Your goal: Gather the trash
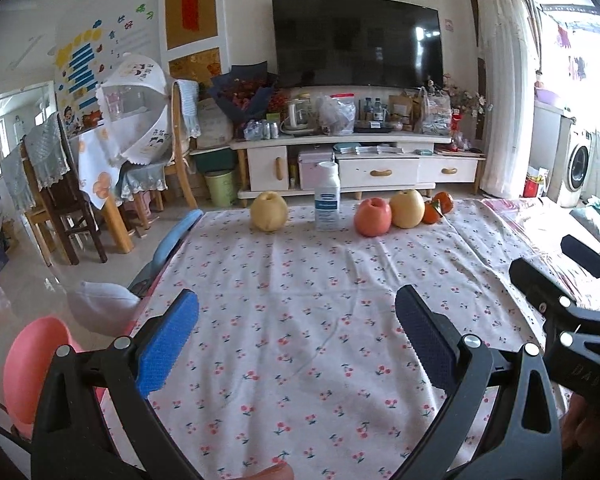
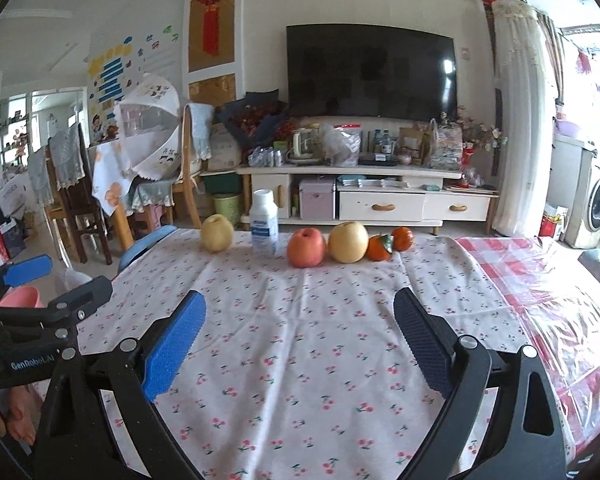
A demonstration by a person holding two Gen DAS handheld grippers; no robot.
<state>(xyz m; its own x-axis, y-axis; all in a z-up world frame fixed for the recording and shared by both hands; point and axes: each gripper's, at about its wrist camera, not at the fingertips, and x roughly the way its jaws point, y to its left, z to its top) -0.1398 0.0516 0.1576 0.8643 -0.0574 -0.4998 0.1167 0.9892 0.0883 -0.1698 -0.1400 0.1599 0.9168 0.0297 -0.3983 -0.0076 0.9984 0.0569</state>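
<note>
- The left gripper (image 1: 296, 336) and right gripper (image 2: 300, 340) hung spread and empty above bare cherry-print cloth (image 1: 300, 300).
- The white bottle (image 1: 326, 196) stood upright at the far table edge, between a pear (image 1: 269, 212) and an apple (image 1: 373, 216).
- Beyond lay the TV cabinet (image 1: 356, 168).

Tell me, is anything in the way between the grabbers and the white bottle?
Nothing visible. Only bare cherry-print cloth lies between both open grippers, left and right, and the white bottle. The fruit sits beside it, not in front.
</note>
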